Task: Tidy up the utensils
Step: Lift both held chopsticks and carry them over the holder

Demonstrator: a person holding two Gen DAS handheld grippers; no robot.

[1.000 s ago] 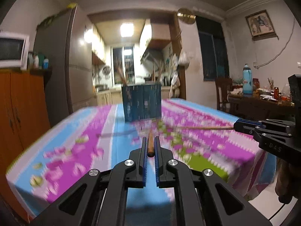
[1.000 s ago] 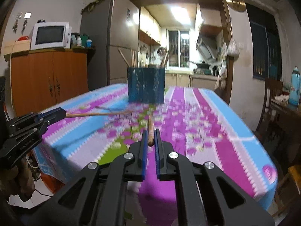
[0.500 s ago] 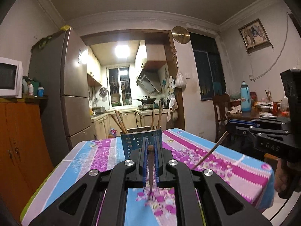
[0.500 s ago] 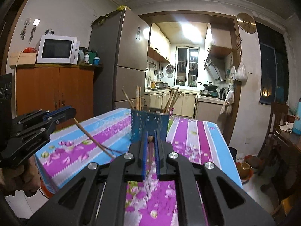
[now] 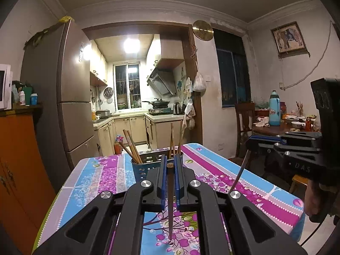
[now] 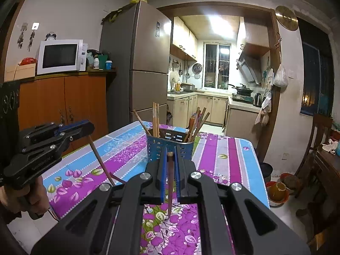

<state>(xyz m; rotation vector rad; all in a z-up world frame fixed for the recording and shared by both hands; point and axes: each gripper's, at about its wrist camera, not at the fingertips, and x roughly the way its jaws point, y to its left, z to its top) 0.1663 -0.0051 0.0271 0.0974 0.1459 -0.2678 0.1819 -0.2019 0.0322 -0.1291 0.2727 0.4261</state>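
Both chopsticks have swung from level to hanging — left tongs [image 5: 170,166] and right tongs [image 6: 170,155] each clamp one.

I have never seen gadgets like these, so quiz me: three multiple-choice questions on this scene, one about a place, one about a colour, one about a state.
1. Where does the utensil holder stand?
A. on the tablecloth
B. on the fridge
C. on the floor

2. What colour is the holder?
A. red
B. blue
C. white

3. What is the left hand-held gripper doing?
A. gaping open, empty
B. lying on the table
C. clamped on a chopstick

Answers:
1 A, it sits on the flowered tablecloth with chopsticks standing in it.
2 B, its perforated wall is blue.
3 C, a brown chopstick hangs pinched between its blue pads; the right hand-held gripper pinches another chopstick the same way.
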